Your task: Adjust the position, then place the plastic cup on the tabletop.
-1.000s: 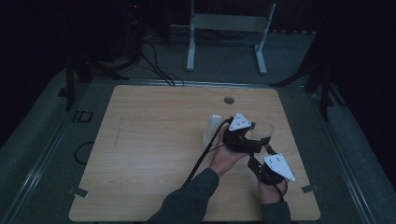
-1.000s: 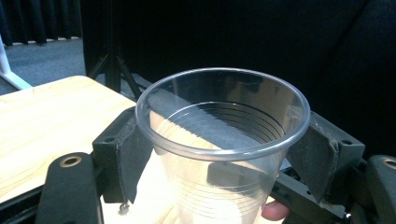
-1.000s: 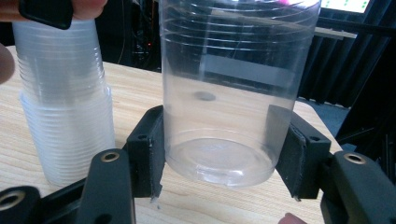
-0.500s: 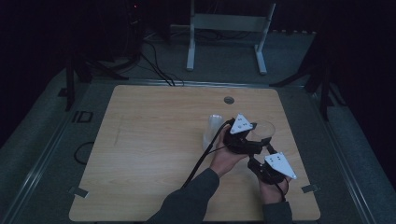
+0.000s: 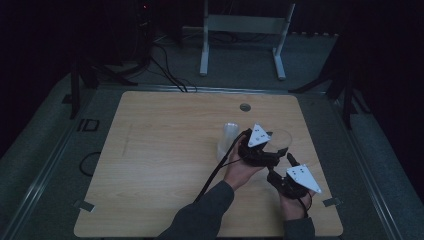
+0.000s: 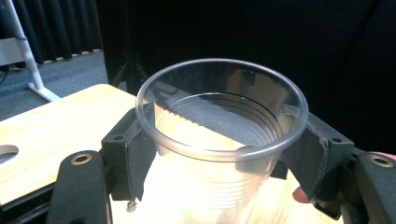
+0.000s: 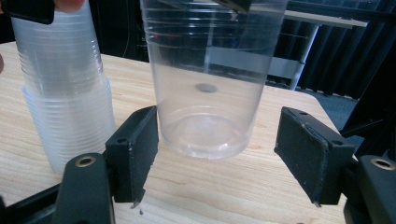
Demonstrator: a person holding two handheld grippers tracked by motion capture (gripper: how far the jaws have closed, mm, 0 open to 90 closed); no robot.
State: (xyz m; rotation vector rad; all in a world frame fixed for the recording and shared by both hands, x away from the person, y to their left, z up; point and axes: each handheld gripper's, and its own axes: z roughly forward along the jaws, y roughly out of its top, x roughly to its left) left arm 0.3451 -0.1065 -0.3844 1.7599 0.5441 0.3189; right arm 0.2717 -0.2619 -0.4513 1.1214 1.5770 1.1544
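A clear plastic cup (image 6: pixel 219 140) is being clamped just under its rim by the left gripper (image 6: pixel 219 158), upright above the wooden table (image 5: pixel 160 170). Right gripper (image 7: pixel 224 158) is being held open around the cup's base; cup stack (image 7: pixel 65 93) beside.

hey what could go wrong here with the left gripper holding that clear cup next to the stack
1. The left gripper clamps the thin clear cup just under its rim; squeezing harder may buckle it.
2. The right gripper is open with one jaw close beside the cup's base; closing off-centre may knock the cup askew.
3. The stack of cups stands close beside it, so a sideways swing might tip the stack.
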